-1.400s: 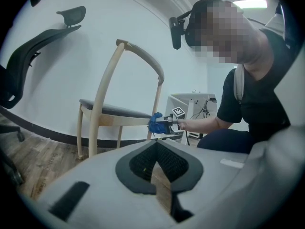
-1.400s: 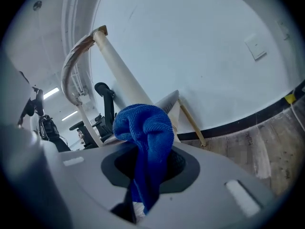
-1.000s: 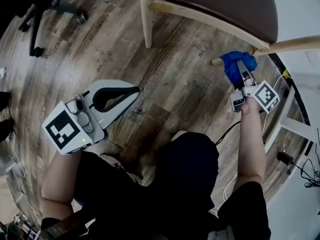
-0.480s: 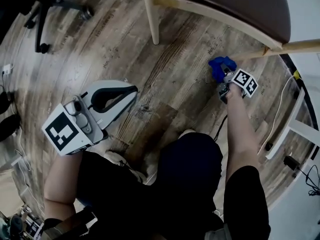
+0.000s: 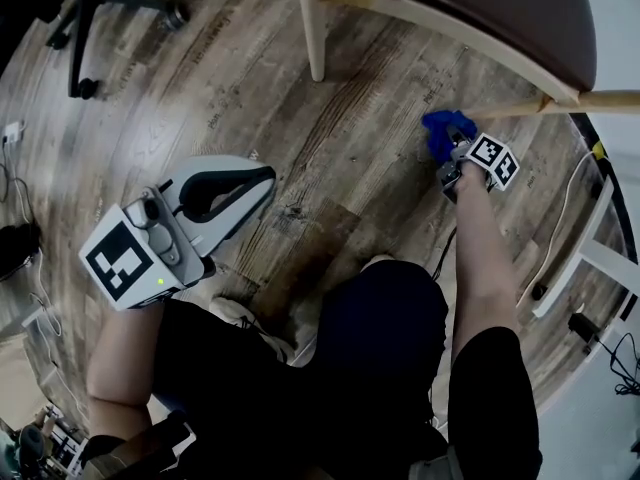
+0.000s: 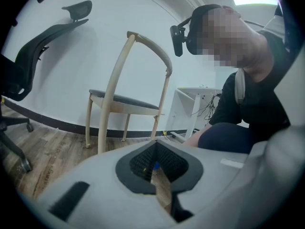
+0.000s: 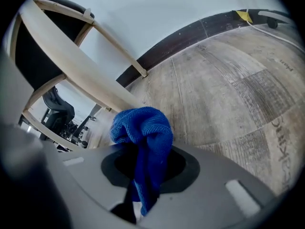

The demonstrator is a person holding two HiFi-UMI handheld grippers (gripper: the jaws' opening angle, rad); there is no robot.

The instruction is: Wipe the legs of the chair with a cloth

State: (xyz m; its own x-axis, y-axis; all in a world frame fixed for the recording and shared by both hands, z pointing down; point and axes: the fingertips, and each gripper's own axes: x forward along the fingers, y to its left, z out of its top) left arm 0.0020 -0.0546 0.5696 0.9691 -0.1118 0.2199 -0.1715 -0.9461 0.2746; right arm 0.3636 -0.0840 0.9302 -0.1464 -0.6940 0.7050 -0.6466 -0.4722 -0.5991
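Note:
A chair with a brown seat (image 5: pixel 480 8) stands on pale wooden legs. My right gripper (image 5: pixel 458 168) is shut on a bunched blue cloth (image 5: pixel 443 133), which sits at the floor end of the slanted near leg (image 5: pixel 560 103). In the right gripper view the cloth (image 7: pixel 145 128) hangs from the jaws, right against that pale leg (image 7: pixel 76 70). The other front leg (image 5: pixel 312 28) stands apart to the left. My left gripper (image 5: pixel 262 180) hovers low over the floor with its jaws together and nothing in them. The left gripper view shows the whole chair (image 6: pixel 128 99) further off.
A black office chair's wheeled base (image 5: pixel 80 28) is at the top left; its back (image 6: pixel 28 56) shows in the left gripper view. White desk legs (image 5: pixel 590 258) and cables (image 5: pixel 560 218) lie at the right. A dark baseboard (image 7: pixel 190 37) runs along the wall. My knees (image 5: pixel 380 318) are below.
The right gripper has slid the blue cloth down the slanted chair leg to its foot. The left gripper has barely moved.

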